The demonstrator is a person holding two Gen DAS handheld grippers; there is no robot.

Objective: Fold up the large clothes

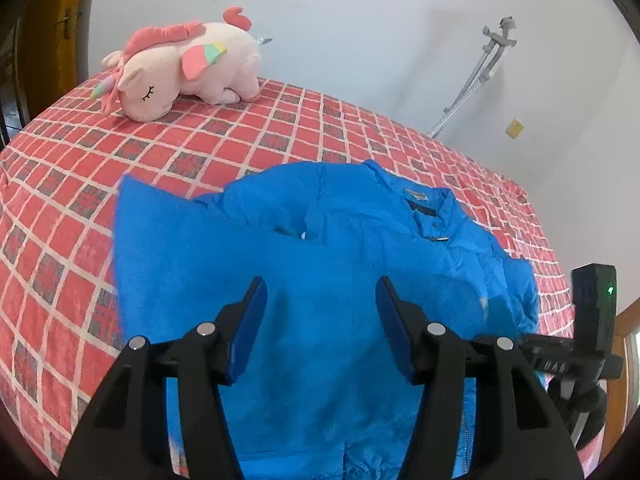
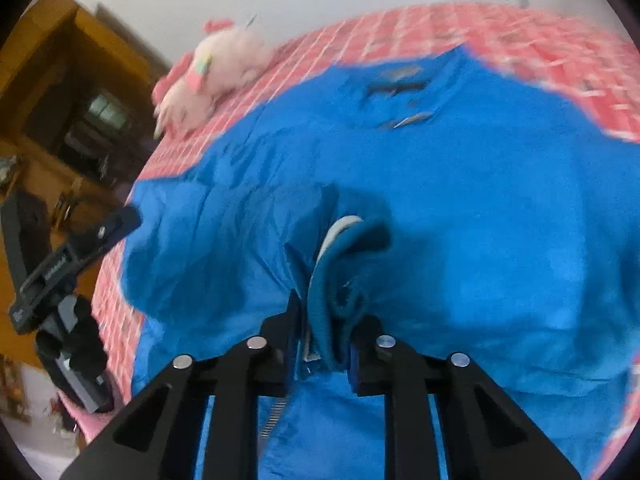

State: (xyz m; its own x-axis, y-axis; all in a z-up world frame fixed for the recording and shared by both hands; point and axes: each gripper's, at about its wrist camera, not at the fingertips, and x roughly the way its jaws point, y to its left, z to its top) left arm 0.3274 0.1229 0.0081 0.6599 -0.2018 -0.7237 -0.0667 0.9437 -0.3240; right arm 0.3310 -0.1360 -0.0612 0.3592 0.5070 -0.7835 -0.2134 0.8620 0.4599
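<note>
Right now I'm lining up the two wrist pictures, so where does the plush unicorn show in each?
Left wrist: the plush unicorn lies at upper left, on the far edge of the checked bedspread.
Right wrist: it is blurred, at upper left of centre, beyond the blue jacket.
Shared landmark: the jacket's collar label.

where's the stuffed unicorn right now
The stuffed unicorn lies at the far left of the checked bedspread, near the white wall, well beyond the blue jacket. In the right wrist view it shows upper left, blurred.
</note>
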